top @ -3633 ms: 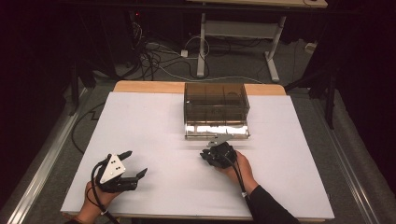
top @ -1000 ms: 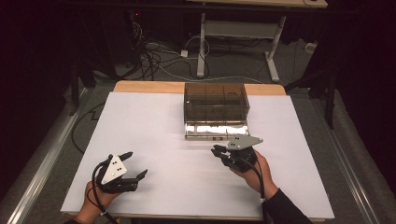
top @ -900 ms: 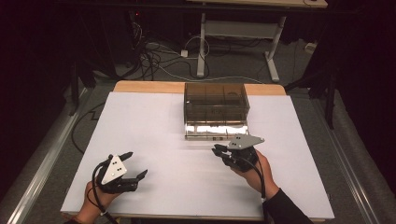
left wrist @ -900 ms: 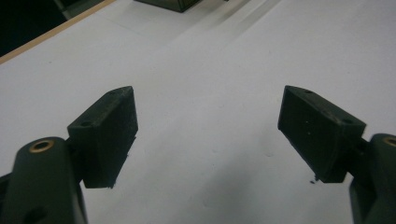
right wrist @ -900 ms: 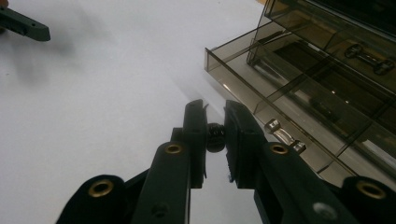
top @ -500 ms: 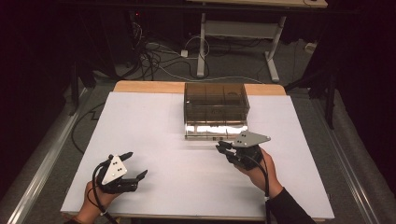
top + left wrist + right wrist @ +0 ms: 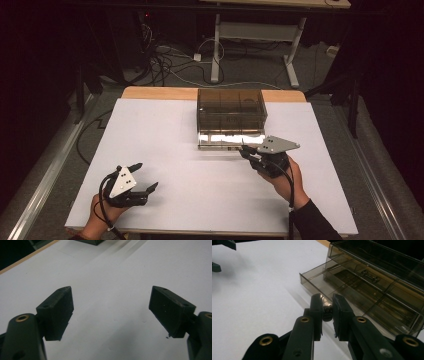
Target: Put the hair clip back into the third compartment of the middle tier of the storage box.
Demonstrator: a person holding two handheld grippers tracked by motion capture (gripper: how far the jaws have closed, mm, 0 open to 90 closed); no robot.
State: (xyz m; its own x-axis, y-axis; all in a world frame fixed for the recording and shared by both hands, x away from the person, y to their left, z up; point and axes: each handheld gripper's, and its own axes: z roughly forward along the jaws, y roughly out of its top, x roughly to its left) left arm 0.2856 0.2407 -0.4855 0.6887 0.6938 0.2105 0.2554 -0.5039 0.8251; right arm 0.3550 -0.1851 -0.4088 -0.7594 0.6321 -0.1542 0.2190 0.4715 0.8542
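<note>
Two black jaws of the right gripper [image 7: 327, 312] pinched a small dark metallic piece, probably a screw, just above the near edge of the pulled-out drawer [image 7: 352, 293], likely for dropping in or lifting out. The smoky translucent plastic organizer [image 7: 230, 107] stood far on the white table [image 7: 165, 130]. The left gripper [image 7: 144, 179] rested spread wide and empty at the near left.

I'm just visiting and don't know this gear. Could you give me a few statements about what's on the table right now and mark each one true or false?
1. The organizer box has a drawer pulled out. True.
2. The left gripper is clamped on something. False: its jaws stand wide apart over bare table.
3. The right gripper pinches a small dark object at the drawer's edge. True.
4. The box sits at the near edge of the table. False: it sits toward the far edge.
</note>
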